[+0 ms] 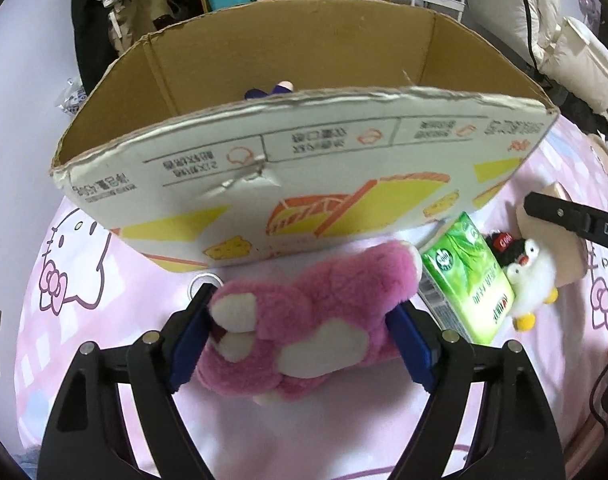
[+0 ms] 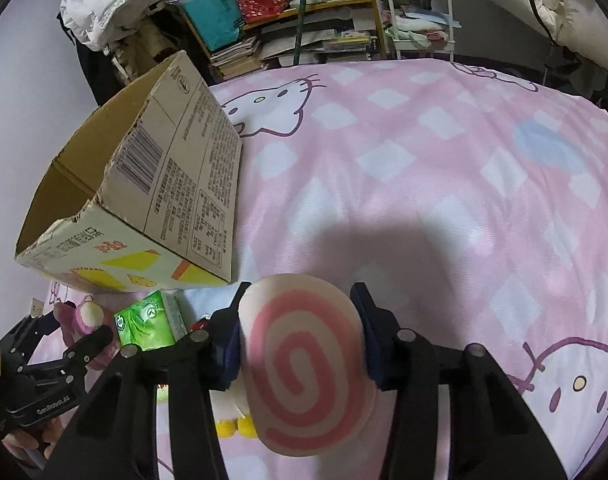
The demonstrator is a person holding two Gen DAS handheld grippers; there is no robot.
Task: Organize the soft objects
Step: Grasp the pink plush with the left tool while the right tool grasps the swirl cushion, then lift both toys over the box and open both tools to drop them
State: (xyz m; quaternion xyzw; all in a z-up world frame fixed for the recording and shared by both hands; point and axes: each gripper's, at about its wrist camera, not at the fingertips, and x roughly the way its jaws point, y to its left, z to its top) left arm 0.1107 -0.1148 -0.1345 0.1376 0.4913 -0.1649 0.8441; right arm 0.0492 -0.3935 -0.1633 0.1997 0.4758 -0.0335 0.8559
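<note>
My left gripper [image 1: 299, 320] squeezes the pink plush bear [image 1: 304, 320] lying on the bedspread [image 2: 424, 160] before the cardboard box [image 1: 283, 184]; it's light and squashy, so mid-body suits. My right gripper [image 2: 299, 344] pinches the spiral-patterned cushion [image 2: 304, 372], equally soft.

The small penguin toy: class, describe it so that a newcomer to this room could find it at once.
Start at the big cardboard box on the pink bedspread. Before its right corner lies a green tissue pack, and the penguin toy lies just right of that. Unlike the pink plush bear, it is white with a black head and yellow feet.
</note>
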